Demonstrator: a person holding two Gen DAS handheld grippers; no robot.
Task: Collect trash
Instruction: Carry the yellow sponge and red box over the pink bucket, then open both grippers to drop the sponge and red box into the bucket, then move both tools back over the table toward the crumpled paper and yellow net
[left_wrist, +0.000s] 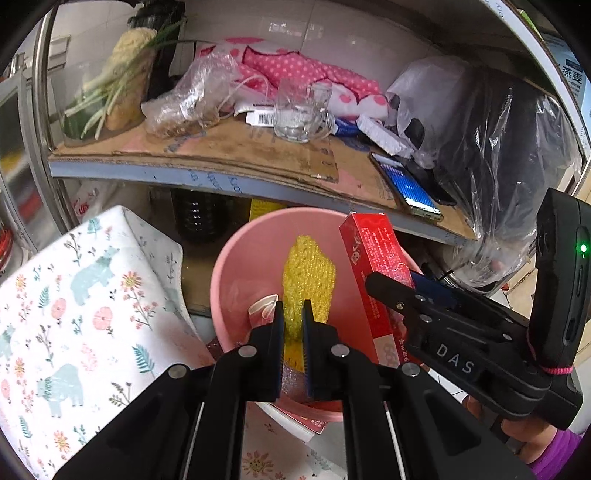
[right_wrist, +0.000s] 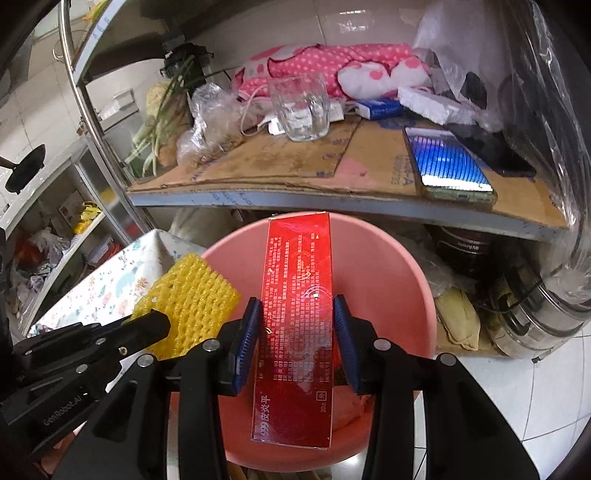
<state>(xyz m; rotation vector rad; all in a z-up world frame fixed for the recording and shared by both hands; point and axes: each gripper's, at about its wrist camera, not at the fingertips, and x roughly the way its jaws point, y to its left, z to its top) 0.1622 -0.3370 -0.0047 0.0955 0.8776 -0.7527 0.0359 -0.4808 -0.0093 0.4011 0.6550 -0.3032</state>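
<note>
My left gripper (left_wrist: 293, 314) is shut on a yellow foam net sleeve (left_wrist: 308, 277) and holds it over the pink plastic bin (left_wrist: 240, 266). My right gripper (right_wrist: 297, 314) is shut on a long red carton (right_wrist: 297, 295) and holds it lengthwise over the same pink bin (right_wrist: 391, 266). In the left wrist view the red carton (left_wrist: 373, 273) is at the bin's right rim, with the right gripper (left_wrist: 388, 291) on it. In the right wrist view the yellow net (right_wrist: 188, 299) is at the bin's left rim. A crumpled paper piece (left_wrist: 263, 308) lies inside the bin.
A cardboard-lined shelf (left_wrist: 236, 151) above the bin holds a glass mug (left_wrist: 299, 110), a lit phone (left_wrist: 410, 184), plastic bags (left_wrist: 192, 99), pink dotted cloth (left_wrist: 295, 70) and scallions (left_wrist: 110, 92). A floral cloth surface (left_wrist: 74, 306) is left of the bin. Steel pots (right_wrist: 539, 310) stand right.
</note>
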